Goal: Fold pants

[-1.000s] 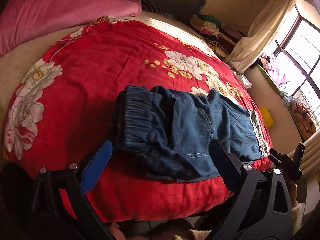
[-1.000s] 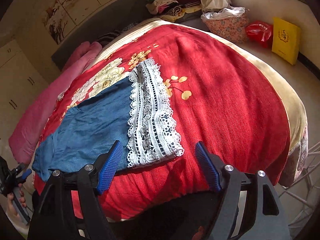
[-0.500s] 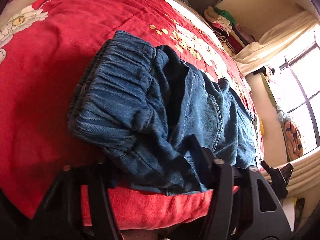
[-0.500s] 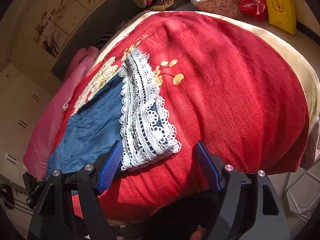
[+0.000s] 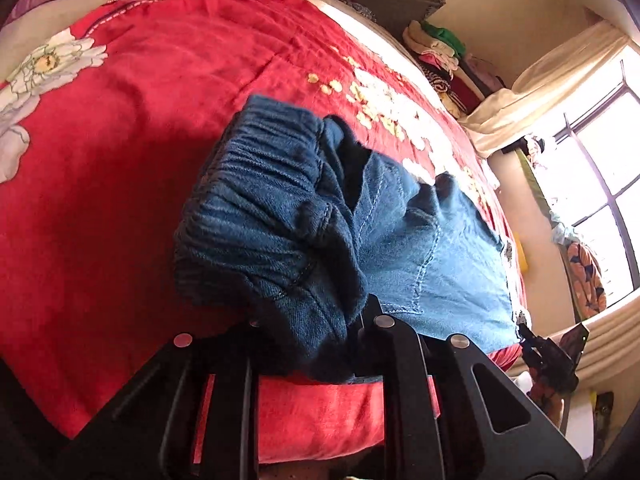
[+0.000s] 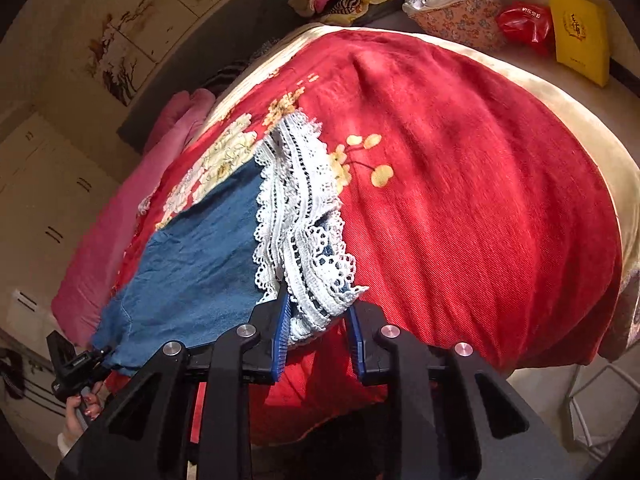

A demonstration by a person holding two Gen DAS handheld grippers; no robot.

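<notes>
Both my claws were spread a second ago; now my left claw point(image 5: 320, 332) is clamped on the waistband end of the pants point(image 5: 328, 240), and my right claw point(image 6: 316, 320) has pinched the lace hem point(image 6: 304, 216). The pants lie lengthwise on the red bed point(image 6: 460, 200), so I judge I can lift and fold.

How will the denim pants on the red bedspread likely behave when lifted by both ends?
Probably floppy: the denim pants bunch and fold at the elastic waistband. The middle would likely sag between grips. The lace hem looks delicate and already crumples in the right hand-held gripper.
</notes>
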